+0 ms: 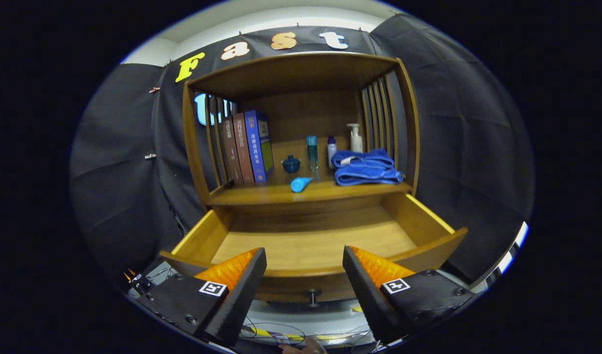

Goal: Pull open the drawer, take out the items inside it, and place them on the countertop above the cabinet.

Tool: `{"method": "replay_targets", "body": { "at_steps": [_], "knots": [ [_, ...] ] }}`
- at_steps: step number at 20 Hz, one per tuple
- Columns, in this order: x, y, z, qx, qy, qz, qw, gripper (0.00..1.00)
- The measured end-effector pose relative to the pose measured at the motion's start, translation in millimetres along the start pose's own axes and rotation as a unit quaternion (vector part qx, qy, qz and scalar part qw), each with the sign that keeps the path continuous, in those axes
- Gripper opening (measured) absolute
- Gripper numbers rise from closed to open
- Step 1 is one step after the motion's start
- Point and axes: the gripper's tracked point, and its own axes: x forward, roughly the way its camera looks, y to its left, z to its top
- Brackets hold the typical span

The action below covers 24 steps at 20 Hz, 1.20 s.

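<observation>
The wooden drawer (310, 246) stands pulled out, its bare bottom showing with nothing lying in it. Its small metal knob (311, 296) sits on the front panel, between and just below my fingertips. My gripper (304, 260) is open, fingers spread wide in front of the drawer's front edge, holding nothing. On the countertop (261, 194) above the drawer lie a light-blue tube (300, 184), a small blue lidded pot (291, 163), a teal bottle (312, 151), a small white bottle (331, 149), a white pump bottle (355, 138) and a folded blue towel (365, 167).
Three upright books (246, 147) lean at the left of the shelf, against the slatted side wall. The cabinet has a wooden top and slatted sides. Cables and a pale floor (301, 324) lie below the drawer front.
</observation>
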Motion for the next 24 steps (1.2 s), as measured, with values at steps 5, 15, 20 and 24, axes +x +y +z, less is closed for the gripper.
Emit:
{"method": "replay_targets", "body": {
  "at_steps": [5, 15, 20, 24],
  "knots": [
    [13, -8, -48, -0.004, 0.035, -0.011, 0.999, 0.99],
    [30, -7, -47, 0.007, 0.041, -0.004, 0.999, 0.99],
    [65, -4, -29, 0.028, 0.043, 0.004, 0.999, 0.99],
    [93, -4, -17, 0.029, 0.040, 0.004, 0.999, 0.98]
  ]
}}
